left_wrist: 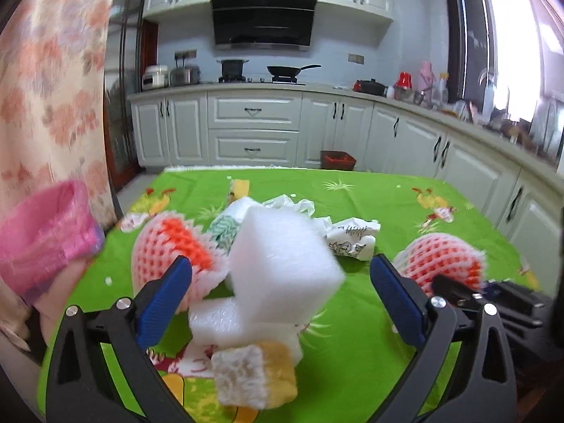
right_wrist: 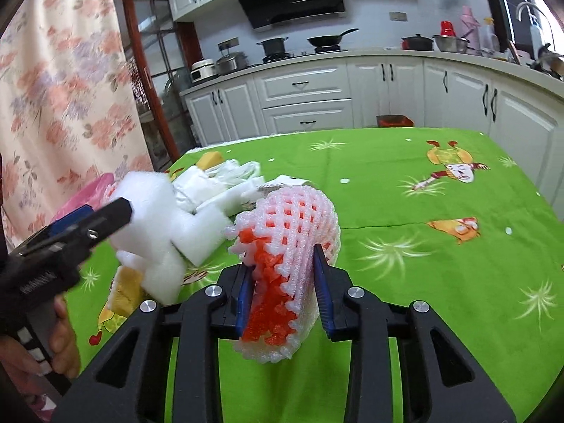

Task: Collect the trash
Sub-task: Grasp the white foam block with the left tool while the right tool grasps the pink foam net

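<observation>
Between the wide-spread fingers of the left gripper [left_wrist: 281, 294] a white foam block [left_wrist: 282, 264] filled most of the gap, with a second foam slab [left_wrist: 218, 320] and a yellow sponge [left_wrist: 252, 375] crowding the cloth below it. A pink foam net [left_wrist: 169, 252] stood just beyond its left finger. The right gripper [right_wrist: 285, 289] had its own gap packed by another foam net [right_wrist: 289, 246]. To that gripper's right and ahead, the green tablecloth [right_wrist: 440, 264] lay open; to its left the foam pile barred the way.
</observation>
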A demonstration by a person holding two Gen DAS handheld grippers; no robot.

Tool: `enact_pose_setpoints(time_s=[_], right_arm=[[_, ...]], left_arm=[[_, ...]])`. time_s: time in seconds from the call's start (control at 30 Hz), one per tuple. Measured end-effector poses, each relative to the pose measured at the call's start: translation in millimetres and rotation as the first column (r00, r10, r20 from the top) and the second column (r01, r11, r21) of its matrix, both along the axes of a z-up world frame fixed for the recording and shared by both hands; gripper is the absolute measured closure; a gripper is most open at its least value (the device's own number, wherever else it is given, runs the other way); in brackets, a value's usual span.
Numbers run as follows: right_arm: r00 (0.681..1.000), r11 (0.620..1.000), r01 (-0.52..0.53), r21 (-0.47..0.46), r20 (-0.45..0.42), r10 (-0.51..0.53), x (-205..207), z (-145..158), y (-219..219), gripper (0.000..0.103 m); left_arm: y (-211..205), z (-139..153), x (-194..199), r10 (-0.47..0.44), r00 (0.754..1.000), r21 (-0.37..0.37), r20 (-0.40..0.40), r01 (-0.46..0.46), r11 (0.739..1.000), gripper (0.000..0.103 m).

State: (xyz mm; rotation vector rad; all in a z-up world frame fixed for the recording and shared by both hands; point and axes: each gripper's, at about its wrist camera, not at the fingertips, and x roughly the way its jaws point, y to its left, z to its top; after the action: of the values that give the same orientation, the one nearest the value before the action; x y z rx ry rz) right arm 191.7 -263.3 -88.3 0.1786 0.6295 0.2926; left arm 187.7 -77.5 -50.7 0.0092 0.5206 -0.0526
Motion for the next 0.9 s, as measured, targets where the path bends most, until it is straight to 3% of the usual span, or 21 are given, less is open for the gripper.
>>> enact_pose_setpoints(time_s=[0.1,0.17,0.23,0.37,0.9], right_arm=[[1.0,1.0,0.005,0.016,0.004,-0.005,0,0,-7,0.072],[1.0,1.0,0.007,0.024,0.006,-0.007,1,1,-9,0.072],[1.0,1.0,0.006,0.031,0.009,-0.006,0,2,-10,0.072],[1.0,0.999,-0.004,0.037,0.01,0.004,-1,2,-7,0.072],[0.998,0.999,-0.03,0.016,0.058,0.029,-4,23,11,0.072]], left_arm=[[-18,-6,9,0.021,1.0,0.108,0.01,-0.022,0.994,0.005],[-23,-10,13,0.028,1.0,0.13,0.007,-0.029,0.991,0.005],[-25,-13,16,0.027,1.0,0.131,0.007,-0.028,0.991,0.014],[-26,-17,16,0.004,1.0,0.152,0.007,-0.005,0.988,0.043],[12,14,-20,-0.024,0.997,0.016,0.08,0.023,1.0,0.046]])
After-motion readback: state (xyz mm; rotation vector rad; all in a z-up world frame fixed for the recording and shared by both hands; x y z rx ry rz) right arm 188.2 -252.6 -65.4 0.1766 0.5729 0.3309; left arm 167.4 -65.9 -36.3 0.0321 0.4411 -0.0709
